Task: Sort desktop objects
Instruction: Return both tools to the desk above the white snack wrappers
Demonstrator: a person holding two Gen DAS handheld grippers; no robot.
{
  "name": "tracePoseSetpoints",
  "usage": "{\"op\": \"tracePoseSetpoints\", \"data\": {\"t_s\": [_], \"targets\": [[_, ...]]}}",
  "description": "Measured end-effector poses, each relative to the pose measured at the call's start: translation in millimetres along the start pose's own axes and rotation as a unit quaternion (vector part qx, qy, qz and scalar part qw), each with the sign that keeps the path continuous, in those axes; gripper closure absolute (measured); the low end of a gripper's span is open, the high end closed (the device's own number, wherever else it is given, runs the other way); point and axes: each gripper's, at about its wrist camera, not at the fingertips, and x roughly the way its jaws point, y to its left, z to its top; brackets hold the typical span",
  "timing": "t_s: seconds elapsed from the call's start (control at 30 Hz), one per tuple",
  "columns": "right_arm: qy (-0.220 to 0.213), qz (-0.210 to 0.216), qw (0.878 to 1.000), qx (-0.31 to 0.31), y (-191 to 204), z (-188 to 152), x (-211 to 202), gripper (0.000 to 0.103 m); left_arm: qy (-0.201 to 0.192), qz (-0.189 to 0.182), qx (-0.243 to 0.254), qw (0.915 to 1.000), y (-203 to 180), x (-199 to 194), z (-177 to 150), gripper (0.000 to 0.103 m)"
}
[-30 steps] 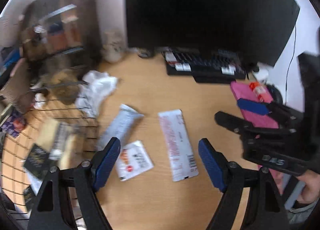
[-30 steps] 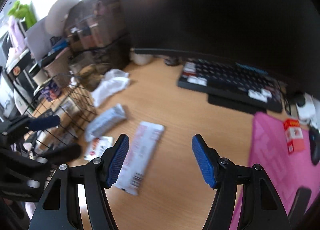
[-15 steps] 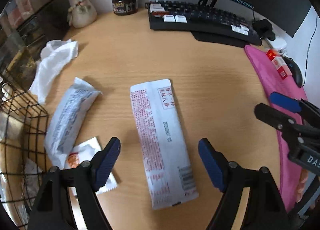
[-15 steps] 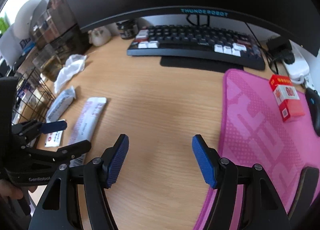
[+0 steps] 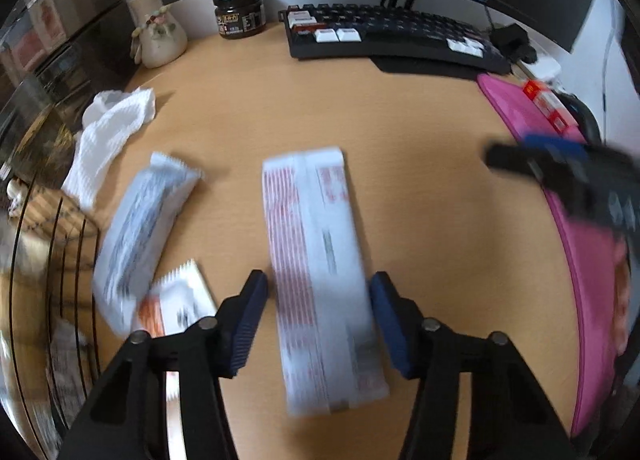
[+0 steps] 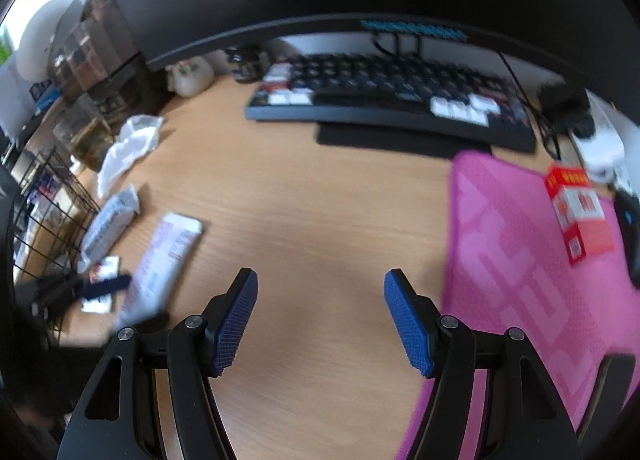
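Observation:
A long white packet with red print [image 5: 320,268] lies flat on the wooden desk, and my left gripper [image 5: 318,310] is open with one blue finger on each side of its near half. It also shows in the right wrist view [image 6: 160,256]. A grey-white snack bag [image 5: 140,223] and a small orange-and-white sachet [image 5: 176,308] lie to its left. A crumpled white tissue [image 5: 108,131] lies further back left. My right gripper [image 6: 320,316] is open and empty above bare desk, left of the pink mat [image 6: 520,260].
A black wire basket [image 5: 48,280] holding packets stands at the left edge. A keyboard [image 5: 392,35], dark jar [image 5: 240,17] and small vase [image 5: 158,35] line the back under the monitor. A red-and-white box [image 6: 580,211] lies on the pink mat.
My left gripper has moved down and forward, so its fingers now straddle the long white packet. My right gripper has shifted slightly and stays open.

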Motion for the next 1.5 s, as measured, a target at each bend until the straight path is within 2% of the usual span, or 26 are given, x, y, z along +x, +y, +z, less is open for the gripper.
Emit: {"op": "tracePoseSetpoints", "data": {"t_s": [0.13,0.27,0.37,0.43,0.5,0.7,0.77,0.8,0.83,1.03,1.5], "targets": [[-0.006,0.030,0.998,-0.049,49,14,7,0.037,0.003,0.010,-0.019,0.9998,9,-18,-36,0.043],[-0.005,0.066,0.993,-0.094,102,22,21,0.037,0.009,0.030,-0.075,0.9967,35,-33,-64,0.043],[-0.002,0.088,0.989,-0.122,138,26,30,0.037,-0.010,0.050,-0.104,0.9933,45,-51,-73,0.042],[-0.003,0.098,0.986,-0.135,156,27,34,0.037,-0.019,0.052,-0.116,0.9917,49,-57,-75,0.035],[-0.011,0.107,0.983,-0.150,172,29,37,0.037,-0.018,0.054,-0.119,0.9912,49,-56,-77,0.035],[-0.027,0.097,0.977,-0.190,202,41,58,0.037,-0.002,0.041,-0.118,0.9922,46,-47,-80,0.035],[-0.020,0.103,0.975,-0.194,207,43,67,0.042,-0.001,0.039,-0.119,0.9921,48,-46,-80,0.035],[-0.011,0.106,0.974,-0.201,211,42,73,0.053,0.000,0.038,-0.120,0.9921,50,-46,-80,0.035],[-0.012,0.105,0.972,-0.208,214,41,75,0.054,0.002,0.038,-0.121,0.9920,52,-45,-81,0.035],[-0.001,0.090,0.973,-0.214,199,38,69,0.060,0.000,0.034,-0.119,0.9923,53,-41,-75,0.035],[0.006,0.020,0.994,-0.111,64,-7,9,0.062,-0.009,0.021,-0.070,0.9973,24,-18,-32,0.034]]}}
